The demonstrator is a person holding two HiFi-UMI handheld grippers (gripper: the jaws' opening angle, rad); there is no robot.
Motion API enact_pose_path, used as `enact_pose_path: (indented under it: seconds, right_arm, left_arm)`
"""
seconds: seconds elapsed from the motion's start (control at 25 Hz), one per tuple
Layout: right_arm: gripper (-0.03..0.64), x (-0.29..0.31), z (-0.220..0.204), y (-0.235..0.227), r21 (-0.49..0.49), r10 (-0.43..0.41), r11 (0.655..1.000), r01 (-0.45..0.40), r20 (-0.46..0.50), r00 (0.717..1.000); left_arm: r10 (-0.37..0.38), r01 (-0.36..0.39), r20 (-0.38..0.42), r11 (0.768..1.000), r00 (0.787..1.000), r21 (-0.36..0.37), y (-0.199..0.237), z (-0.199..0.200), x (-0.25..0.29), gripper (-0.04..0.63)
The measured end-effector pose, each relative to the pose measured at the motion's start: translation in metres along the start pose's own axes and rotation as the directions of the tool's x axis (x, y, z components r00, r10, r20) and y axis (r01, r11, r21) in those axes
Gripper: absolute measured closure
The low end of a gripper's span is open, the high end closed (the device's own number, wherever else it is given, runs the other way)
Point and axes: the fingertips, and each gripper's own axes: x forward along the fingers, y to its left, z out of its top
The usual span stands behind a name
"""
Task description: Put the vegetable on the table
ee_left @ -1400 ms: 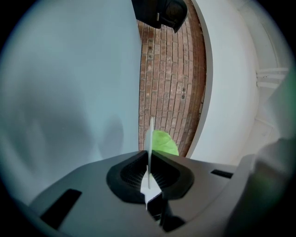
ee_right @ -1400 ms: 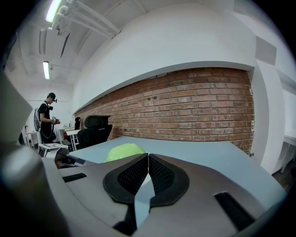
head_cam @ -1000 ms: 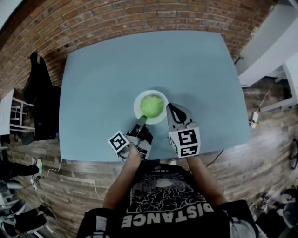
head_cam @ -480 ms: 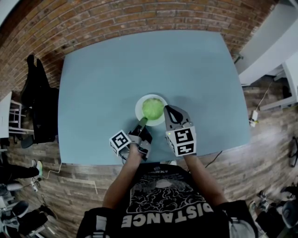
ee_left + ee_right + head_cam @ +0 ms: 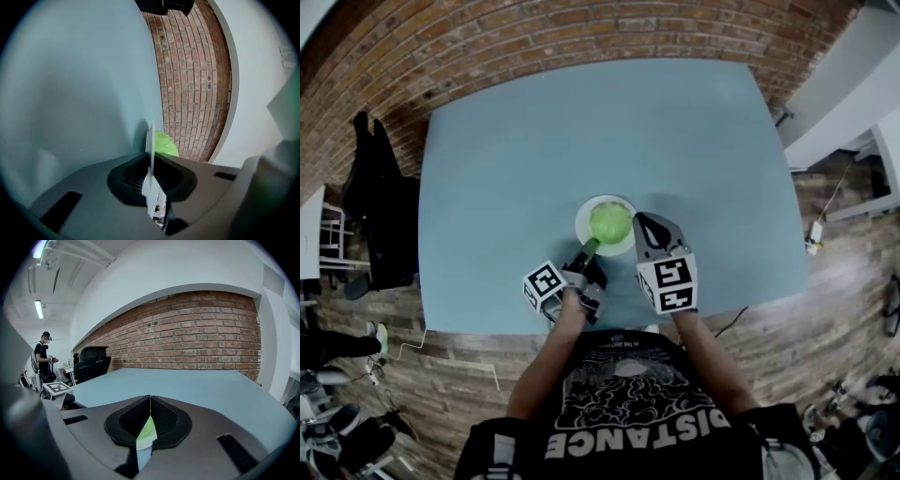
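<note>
The plate [image 5: 581, 217] is being clamped at its near rim by the left tongs [image 5: 589, 247], with the green vegetable [image 5: 610, 222] sitting in it. The right tongs [image 5: 644, 222] are being held closed and empty, just beside the plate, over the desk [image 5: 506, 159].

One table [image 5: 506, 169] is counted. One white plate [image 5: 584, 212] and one green vegetable [image 5: 609, 222] are counted. Two grippers are seen: left gripper [image 5: 589, 247], right gripper [image 5: 649, 225]. Two marker cubes [image 5: 544, 284] are counted, one per gripper. One black office chair [image 5: 91, 363] and one standing person [image 5: 43, 359] are seen in the right gripper view.
</note>
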Motion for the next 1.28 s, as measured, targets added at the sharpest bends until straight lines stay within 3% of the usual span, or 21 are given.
enact_pose_path:
  seconds: [0.32, 0.52, 0.92, 1.28]
  right_arm:
    - [0.606, 0.0, -0.002, -0.002, 0.004, 0.006, 1.0, -0.006, -0.01, 1.0]
    - [0.607, 0.001, -0.007, -0.004, 0.01, 0.011, 1.0, -0.01, -0.017, 1.0]
    - [0.607, -0.001, -0.009, -0.004, 0.006, 0.02, 1.0, -0.02, -0.017, 1.0]
    - [0.607, -0.003, -0.012, -0.006, 0.015, 0.021, 1.0, -0.02, -0.024, 1.0]
  left_arm:
    - [0.023, -0.023, -0.012, 1.0, 1.0, 0.005, 0.003, 0.001, 0.002, 0.572]
    - [0.032, -0.031, -0.008, 0.998, 0.999, 0.047, 0.001, 0.002, 0.004, 0.572]
    - [0.101, -0.101, -0.003, 0.992, 0.995, 0.075, 0.008, 0.003, 0.003, 0.572]
    - [0.214, -0.207, -0.017, 0.959, 0.977, 0.193, 0.014, 0.003, 0.003, 0.566]
